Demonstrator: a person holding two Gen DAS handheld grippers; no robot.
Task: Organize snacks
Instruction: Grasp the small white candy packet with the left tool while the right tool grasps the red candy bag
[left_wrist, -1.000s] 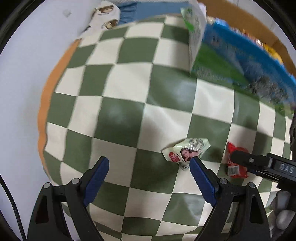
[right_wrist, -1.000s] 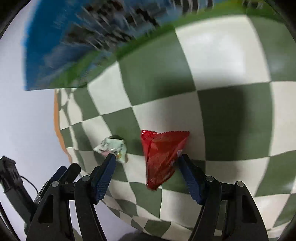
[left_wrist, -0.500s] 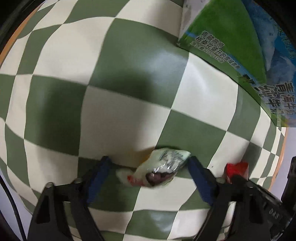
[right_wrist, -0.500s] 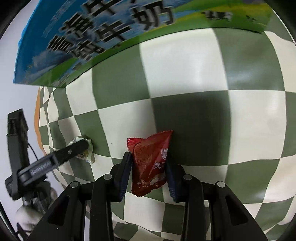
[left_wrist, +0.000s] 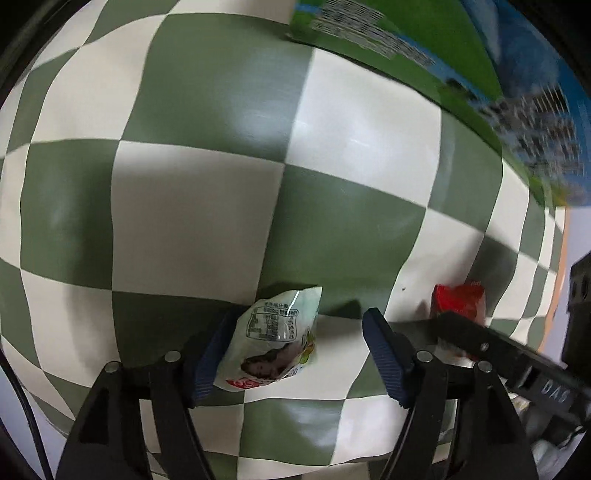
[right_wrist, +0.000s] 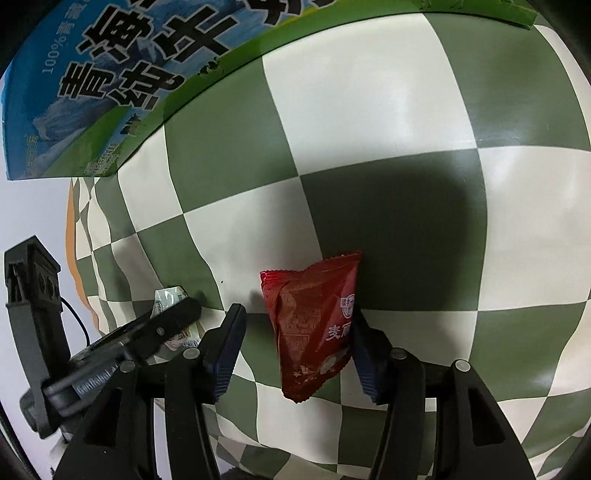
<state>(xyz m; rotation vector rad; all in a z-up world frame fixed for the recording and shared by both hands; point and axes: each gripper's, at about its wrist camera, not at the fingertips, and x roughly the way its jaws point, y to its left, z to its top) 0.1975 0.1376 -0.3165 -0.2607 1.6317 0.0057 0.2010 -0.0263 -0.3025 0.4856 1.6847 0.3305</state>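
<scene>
A small white-and-green snack packet lies on the green-and-cream checked cloth, between the blue pads of my left gripper. It touches the left pad; a gap remains at the right pad, so the jaws stand open. A red snack packet lies between the pads of my right gripper. It rests against the right pad, with a gap at the left pad. The red packet also shows in the left wrist view, and the white packet in the right wrist view, partly hidden by the left gripper.
A large blue-and-green milk carton box with bold Chinese lettering stands at the far side of the cloth; it also shows in the left wrist view. An orange cloth border runs along the edge by the white surface.
Both grippers came down over their packets. The right jaws, close around the red packet half a second ago, now stand wider. The white packet has turned between the left pads.
</scene>
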